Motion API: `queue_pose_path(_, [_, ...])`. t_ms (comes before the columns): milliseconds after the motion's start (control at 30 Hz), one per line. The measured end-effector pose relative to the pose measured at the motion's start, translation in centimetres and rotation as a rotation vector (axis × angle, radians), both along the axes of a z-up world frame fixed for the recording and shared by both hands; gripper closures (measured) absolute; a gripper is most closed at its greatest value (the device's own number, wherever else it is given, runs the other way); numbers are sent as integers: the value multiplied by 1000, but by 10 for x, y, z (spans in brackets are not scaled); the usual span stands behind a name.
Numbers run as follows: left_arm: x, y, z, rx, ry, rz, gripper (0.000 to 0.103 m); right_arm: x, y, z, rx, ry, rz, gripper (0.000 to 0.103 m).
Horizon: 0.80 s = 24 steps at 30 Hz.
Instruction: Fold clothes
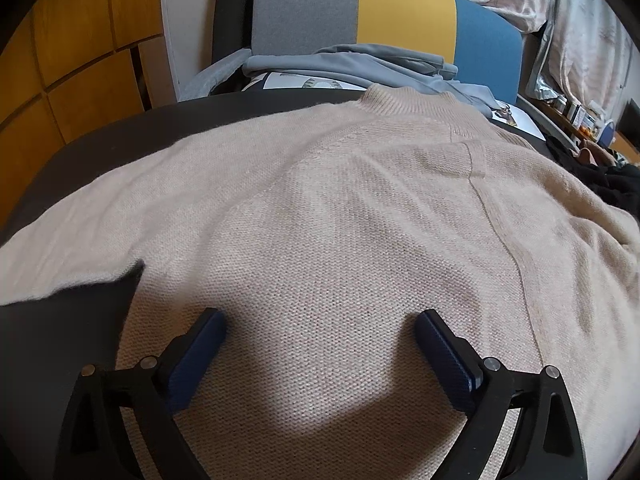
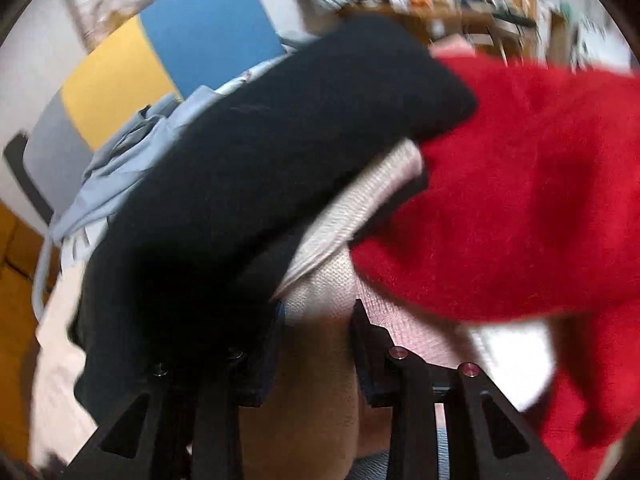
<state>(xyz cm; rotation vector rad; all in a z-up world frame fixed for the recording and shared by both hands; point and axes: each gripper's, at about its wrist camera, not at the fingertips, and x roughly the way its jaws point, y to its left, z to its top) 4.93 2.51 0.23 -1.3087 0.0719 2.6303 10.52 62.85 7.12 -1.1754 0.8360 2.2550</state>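
A beige knit sweater point(image 1: 320, 208) lies spread flat on a dark table point(image 1: 132, 136), its collar at the far edge. My left gripper point(image 1: 320, 320) is open and hovers low over the sweater's lower part, holding nothing. In the blurred right wrist view, my right gripper point(image 2: 318, 308) has its fingers close together around a fold of beige knit fabric point(image 2: 340, 272), likely the sweater's sleeve. A black garment point(image 2: 248, 168) and a red fuzzy garment point(image 2: 520, 184) lie over and beside that fabric.
A light blue garment point(image 1: 360, 64) lies on a chair with a grey, yellow and blue back point(image 1: 400, 12) behind the table. Black clothing point(image 1: 612, 188) sits at the table's right. Wooden cabinets point(image 1: 72, 60) stand at the left.
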Motion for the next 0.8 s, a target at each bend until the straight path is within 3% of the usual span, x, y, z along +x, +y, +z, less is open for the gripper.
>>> queue_pose_path(33, [0, 0, 0, 1, 0, 0, 4, 3, 2, -1, -23, 29, -7, 77])
queue_pose_path(67, [0, 0, 0, 1, 0, 0, 4, 9, 2, 1, -26, 65, -17, 95])
queue_pose_path(100, [0, 0, 0, 2, 0, -1, 4, 15, 1, 3, -20, 103, -29, 97])
queue_pose_path(200, [0, 0, 0, 4, -2, -2, 3, 35, -8, 11, 4, 162, -19, 98])
queue_pose_path(300, [0, 0, -1, 5, -3, -4, 2, 61, -31, 26, 93, 177, 2, 98])
queue_pose_path(467, [1, 1, 0, 5, -4, -2, 2, 129, -72, 51, 182, 248, -44, 98])
queue_pose_path(567, [1, 2, 0, 4, -4, 0, 2, 169, -90, 44, 131, 262, -116, 98])
queue_pose_path(633, [1, 2, 0, 3, -4, -1, 2, 196, -91, 25, 84, 217, -142, 98])
queue_pose_path(700, [1, 2, 0, 4, -5, -1, 2, 206, -96, 4, 68, 179, -102, 97])
queue_pose_path(767, [1, 2, 0, 3, -6, -2, 2, 203, -98, -4, 75, 176, -66, 94])
queue_pose_path(800, [1, 2, 0, 3, -6, -2, 2, 208, -96, -5, 79, 174, -67, 85])
